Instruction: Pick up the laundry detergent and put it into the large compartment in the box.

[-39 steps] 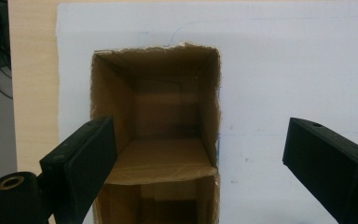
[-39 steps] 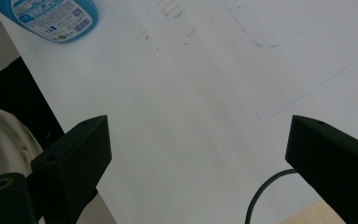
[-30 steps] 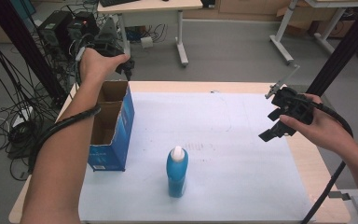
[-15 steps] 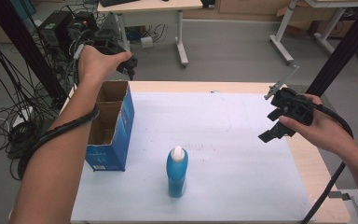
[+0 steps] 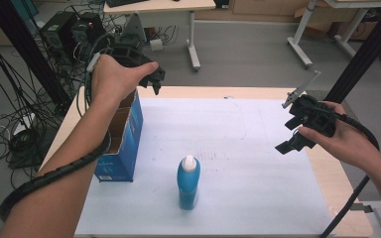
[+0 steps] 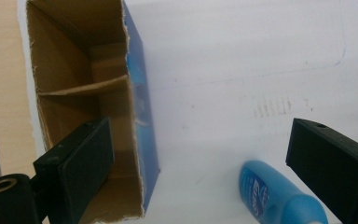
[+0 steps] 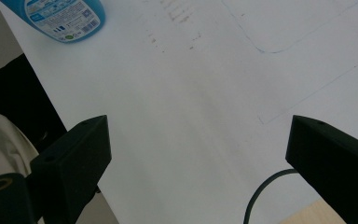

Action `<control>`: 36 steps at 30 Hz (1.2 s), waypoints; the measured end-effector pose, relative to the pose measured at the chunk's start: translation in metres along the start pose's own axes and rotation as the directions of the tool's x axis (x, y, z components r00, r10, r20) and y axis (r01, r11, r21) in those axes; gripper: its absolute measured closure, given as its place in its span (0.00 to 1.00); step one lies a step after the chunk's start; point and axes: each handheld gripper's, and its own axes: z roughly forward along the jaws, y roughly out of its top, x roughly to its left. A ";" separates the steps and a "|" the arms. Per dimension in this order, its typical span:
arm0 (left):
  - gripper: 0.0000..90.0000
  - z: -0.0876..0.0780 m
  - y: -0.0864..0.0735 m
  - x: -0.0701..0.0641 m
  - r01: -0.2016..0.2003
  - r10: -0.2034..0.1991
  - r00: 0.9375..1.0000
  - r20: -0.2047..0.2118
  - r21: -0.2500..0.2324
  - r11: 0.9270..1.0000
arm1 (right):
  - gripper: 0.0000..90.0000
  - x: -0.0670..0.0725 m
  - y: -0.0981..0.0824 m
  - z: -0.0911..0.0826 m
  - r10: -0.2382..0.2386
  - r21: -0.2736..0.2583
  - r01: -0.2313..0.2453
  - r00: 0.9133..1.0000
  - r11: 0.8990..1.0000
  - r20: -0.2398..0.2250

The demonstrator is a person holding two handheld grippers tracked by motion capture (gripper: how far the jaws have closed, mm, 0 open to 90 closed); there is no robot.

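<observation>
A blue bottle [image 5: 188, 182] with a white cap stands upright near the front middle of the white sheet [image 5: 228, 124]. Left of it stands an open-topped blue cardboard box [image 5: 125, 141] with a divider inside. My left gripper [image 5: 155, 81] hovers above the box's far end, open; its jaws have just been opening and nothing is between them. In the left gripper view the left gripper [image 6: 200, 154] looks down on the box [image 6: 88, 93] and the bottle [image 6: 279, 196]. My right gripper [image 5: 297, 136] is held open above the sheet's right side, and in its own view the right gripper [image 7: 198, 144] frames bare sheet, with the bottle [image 7: 56, 16] far off.
The wooden table [image 5: 327, 173] shows along the sheet's right and left edges. Beyond the far edge are the floor, desk legs [image 5: 193, 39] and a tangle of cables and equipment [image 5: 74, 34] at the back left. A black post [image 5: 372, 54] rises at the right.
My left hand has moved right and a little up, from beyond the box's far end to above its inner corner. The right hand, bottle and box have kept still.
</observation>
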 end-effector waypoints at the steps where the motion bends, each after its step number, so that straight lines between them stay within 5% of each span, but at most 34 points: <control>1: 0.09 0.000 0.000 0.000 0.000 0.000 1.000 0.000 0.000 1.000 | 0.07 0.000 0.000 0.000 0.000 0.000 0.000 1.000 1.000 0.000; 16: 0.08 -0.017 -0.042 -0.043 -0.102 0.102 0.995 0.012 -0.029 0.994 | 0.07 0.015 -0.002 -0.003 -0.015 0.002 0.015 1.000 1.000 0.012; 25: 0.09 -0.013 -0.060 -0.069 -0.145 0.146 0.989 0.030 -0.022 0.989 | 0.07 0.021 -0.007 -0.005 -0.014 -0.002 0.014 1.000 1.000 0.022; 36: 0.10 0.002 -0.077 -0.087 -0.152 0.153 0.988 0.025 -0.024 0.988 | 0.07 0.024 -0.008 -0.004 -0.018 -0.004 0.018 1.000 1.000 0.018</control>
